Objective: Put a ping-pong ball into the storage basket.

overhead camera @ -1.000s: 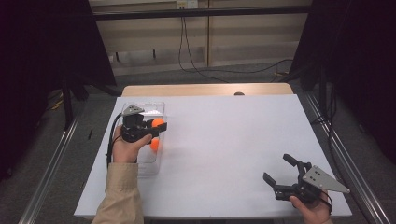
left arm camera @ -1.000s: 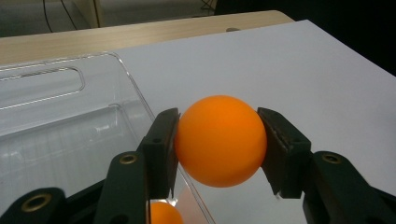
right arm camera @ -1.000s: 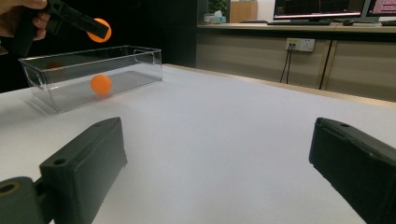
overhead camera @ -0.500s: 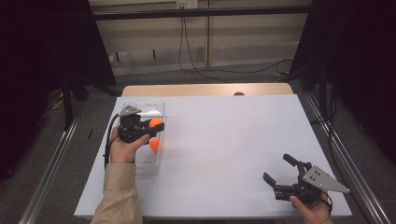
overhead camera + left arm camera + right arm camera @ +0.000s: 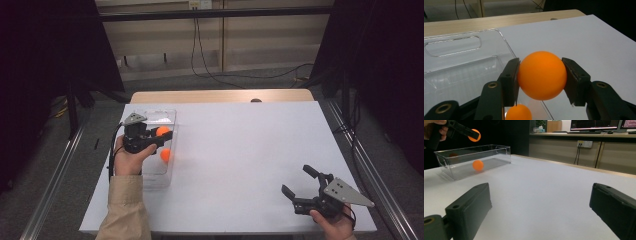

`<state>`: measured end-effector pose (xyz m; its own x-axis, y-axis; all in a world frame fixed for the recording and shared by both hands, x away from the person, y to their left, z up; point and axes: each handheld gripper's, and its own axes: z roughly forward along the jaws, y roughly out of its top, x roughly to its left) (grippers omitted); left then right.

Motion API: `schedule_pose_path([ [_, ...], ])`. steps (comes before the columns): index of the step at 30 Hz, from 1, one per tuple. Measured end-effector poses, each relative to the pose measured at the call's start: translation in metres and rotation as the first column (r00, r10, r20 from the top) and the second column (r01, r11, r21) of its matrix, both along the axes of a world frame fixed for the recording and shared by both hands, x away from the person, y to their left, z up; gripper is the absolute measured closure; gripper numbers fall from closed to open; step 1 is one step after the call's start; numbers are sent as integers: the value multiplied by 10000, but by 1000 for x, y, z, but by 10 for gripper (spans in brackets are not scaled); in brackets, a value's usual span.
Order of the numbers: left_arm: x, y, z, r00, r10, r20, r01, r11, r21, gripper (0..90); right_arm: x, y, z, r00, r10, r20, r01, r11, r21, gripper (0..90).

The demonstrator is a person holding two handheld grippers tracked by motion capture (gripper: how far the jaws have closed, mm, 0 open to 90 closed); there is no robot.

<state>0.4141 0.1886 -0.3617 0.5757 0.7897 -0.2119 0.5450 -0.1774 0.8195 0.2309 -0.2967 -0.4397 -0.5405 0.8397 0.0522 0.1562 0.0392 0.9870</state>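
My left gripper [image 5: 165, 133] [image 5: 541, 75] is shut on an orange ball [image 5: 162, 131] [image 5: 541, 75] [image 5: 474, 135] and holds it above the clear plastic bin [image 5: 170, 117] [image 5: 454, 65] [image 5: 461, 162] at the table's left side. A second orange ball [image 5: 165, 154] [image 5: 518, 113] [image 5: 478, 165] lies inside the bin, below the held one. My right gripper [image 5: 299, 181] [image 5: 539, 212] rests near the table's front right corner, jaws open wide with nothing between them, pointing toward the bin.
The white table top [image 5: 240, 145] stretches between the two grippers. A wooden strip [image 5: 220, 96] runs along its far edge. Metal rails [image 5: 65, 150] flank the table, and cables [image 5: 210, 70] lie on the floor behind it.
The left gripper has shifted slightly with the ball over the bin. The right gripper has stayed where it was.
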Motion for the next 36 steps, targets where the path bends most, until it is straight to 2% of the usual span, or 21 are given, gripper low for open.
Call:
schedule_pose_path([
  [36,-1,14,-3,9989,462,65,-463,9989,88,510,0,0,0,10000,-8,15,8,10000,-11,30],
])
